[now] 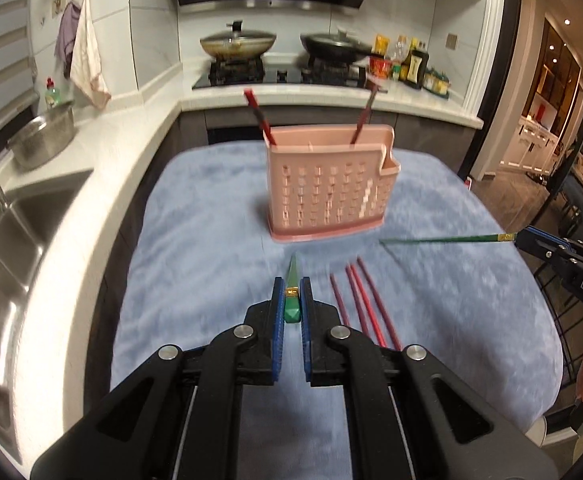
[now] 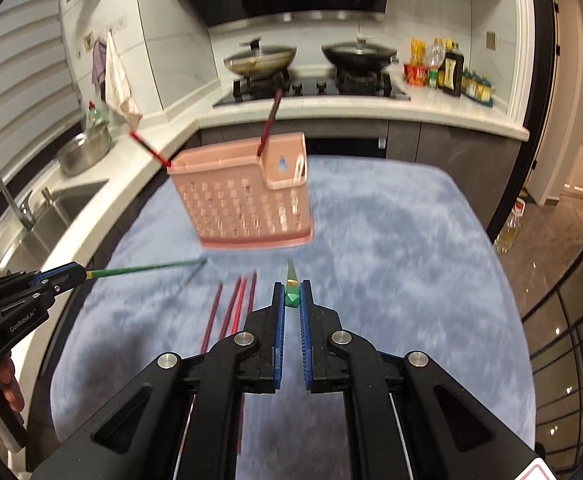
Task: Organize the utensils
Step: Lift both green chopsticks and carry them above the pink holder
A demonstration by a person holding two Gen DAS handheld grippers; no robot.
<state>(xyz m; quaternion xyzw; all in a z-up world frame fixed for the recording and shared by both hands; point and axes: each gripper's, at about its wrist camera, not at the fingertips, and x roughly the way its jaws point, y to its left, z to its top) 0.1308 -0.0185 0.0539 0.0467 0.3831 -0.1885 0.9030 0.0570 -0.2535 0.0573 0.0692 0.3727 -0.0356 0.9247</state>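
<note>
Gripping: left gripper (image 1: 292, 304) was clenched on a green chopstick (image 1: 292, 300), held by its thick square end between the blue pads (image 1: 278, 300), tip pointing toward the holder.
Right gripper (image 2: 291, 300): likewise clamped on a second green chopstick (image 2: 291, 294) at its thick end, tip forward.
Cross-check, left wrist view: right gripper (image 1: 521, 238) entered from the right edge, its chopstick (image 1: 443, 239) lying nearly level above the cloth, tip toward the holder's base.
Cross-check, right wrist view: left gripper (image 2: 81, 273) entered from the left edge, its chopstick (image 2: 147, 269) raised over the cloth, tip near the holder's lower left corner.
Holder: pink perforated utensil holder (image 1: 327, 184) stood upright on the blue cloth (image 1: 195, 232), beyond both grippers.
Holder contents: two red chopsticks (image 1: 258, 117), one leaning left, the other (image 1: 365, 114) leaning right.
Loose items: four red chopsticks (image 1: 365, 308) lay side by side on the cloth, between holder and grippers, just right of the left gripper.
Surroundings: sink (image 1: 15, 232) and metal bowl (image 1: 43, 136) on the left counter; two lidded woks (image 1: 237, 42) on the stove behind.
Image quality: motion blur on holder and cloth; fine detail not readable.
</note>
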